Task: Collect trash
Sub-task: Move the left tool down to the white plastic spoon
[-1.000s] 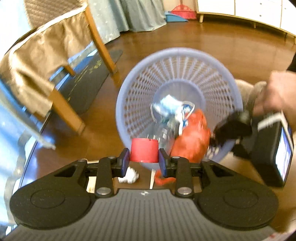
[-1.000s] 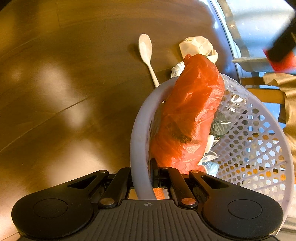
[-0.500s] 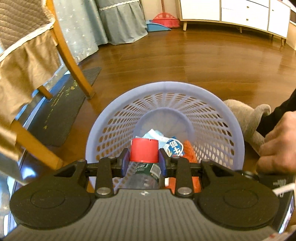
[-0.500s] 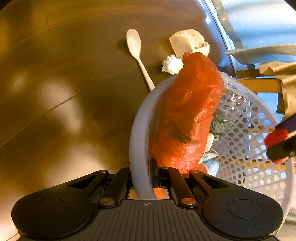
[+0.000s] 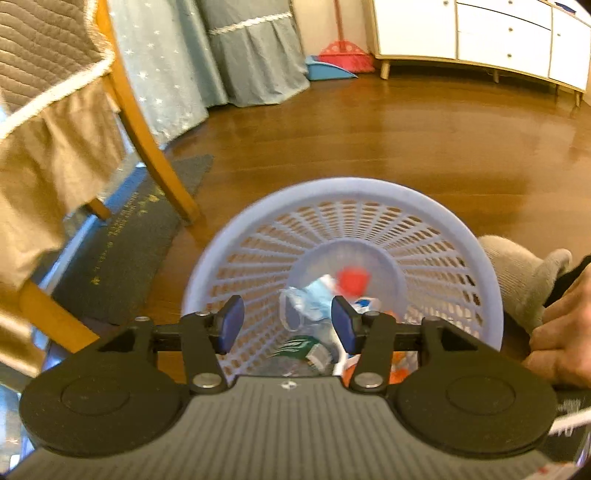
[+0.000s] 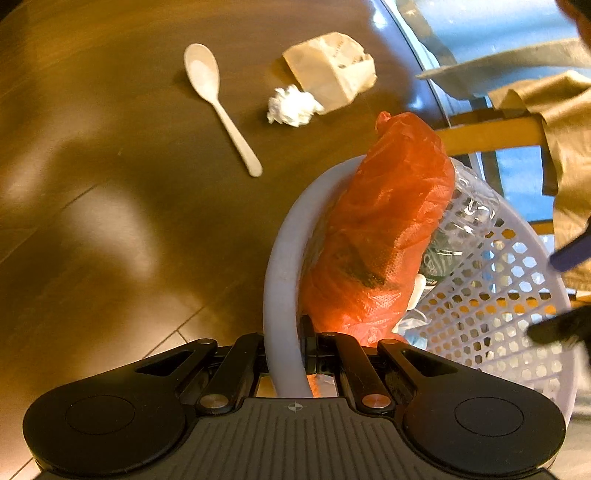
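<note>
A lavender mesh basket (image 5: 343, 192) hangs tilted below my left gripper (image 5: 287, 324), which is open and empty above its mouth. A red bottle cap (image 5: 352, 279) shows blurred down inside the basket, among blue-white wrappers (image 5: 314, 299). My right gripper (image 6: 288, 347) is shut on the basket rim (image 6: 284, 258). An orange plastic bag (image 6: 380, 236) and a clear plastic bottle (image 6: 469, 206) fill the basket. On the brown table (image 6: 110, 184) lie a white spoon (image 6: 218, 99), a crumpled tissue (image 6: 290, 107) and a beige wrapper (image 6: 332, 70).
A wooden chair with tan cloth (image 5: 74, 147) stands left of the basket, over a dark mat (image 5: 122, 240). A person's hand (image 5: 561, 332) grips the right tool; a grey sock (image 5: 517, 269) shows beside it. White cabinets (image 5: 480, 33) line the far wall.
My left gripper opened and let go of the red-capped bottle, which dropped into the basket. The right gripper kept its hold on the rim while the basket shifted away from the table litter.
</note>
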A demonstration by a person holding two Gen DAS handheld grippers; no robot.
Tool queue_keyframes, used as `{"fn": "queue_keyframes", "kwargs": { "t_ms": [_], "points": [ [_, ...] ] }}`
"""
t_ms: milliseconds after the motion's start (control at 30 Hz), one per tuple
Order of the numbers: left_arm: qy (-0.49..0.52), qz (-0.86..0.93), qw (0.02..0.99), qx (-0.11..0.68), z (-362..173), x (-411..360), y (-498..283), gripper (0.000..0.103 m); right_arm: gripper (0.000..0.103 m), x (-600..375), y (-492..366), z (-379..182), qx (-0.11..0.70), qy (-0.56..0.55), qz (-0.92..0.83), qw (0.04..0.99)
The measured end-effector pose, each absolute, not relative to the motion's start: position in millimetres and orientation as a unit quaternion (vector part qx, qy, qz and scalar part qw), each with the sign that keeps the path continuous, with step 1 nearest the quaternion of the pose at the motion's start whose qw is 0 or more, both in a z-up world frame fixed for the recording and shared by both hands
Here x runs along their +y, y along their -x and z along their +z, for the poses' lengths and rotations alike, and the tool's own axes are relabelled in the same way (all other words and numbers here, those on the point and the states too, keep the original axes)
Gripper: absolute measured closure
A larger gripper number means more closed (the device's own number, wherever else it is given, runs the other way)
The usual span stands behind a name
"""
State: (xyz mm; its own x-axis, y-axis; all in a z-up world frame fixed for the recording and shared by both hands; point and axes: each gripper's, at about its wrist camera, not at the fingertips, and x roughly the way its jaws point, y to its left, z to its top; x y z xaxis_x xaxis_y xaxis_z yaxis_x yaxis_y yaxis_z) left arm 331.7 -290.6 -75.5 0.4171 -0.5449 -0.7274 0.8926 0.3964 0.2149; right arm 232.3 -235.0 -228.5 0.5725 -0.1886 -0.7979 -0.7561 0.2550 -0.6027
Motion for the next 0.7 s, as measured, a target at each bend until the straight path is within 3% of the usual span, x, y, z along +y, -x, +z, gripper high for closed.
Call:
{"fn": "queue_keyframes", "kwargs": {
  "t_ms": [367, 700],
  "points": [
    [-0.308, -0.385, 0.817, 0.3, -54.5, -201.5, -353.0, 0.05, 0.103, -243.8, -252.5, -223.2, 0.427, 0.563, 0.193, 0.681],
    [-0.31, -0.326, 0.82, 0.354, -88.2, -109.1, -338.8, 0.046, 0.103, -256.0, -271.8, -217.0, 0.443, 0.561, 0.184, 0.674]
  ]
}}
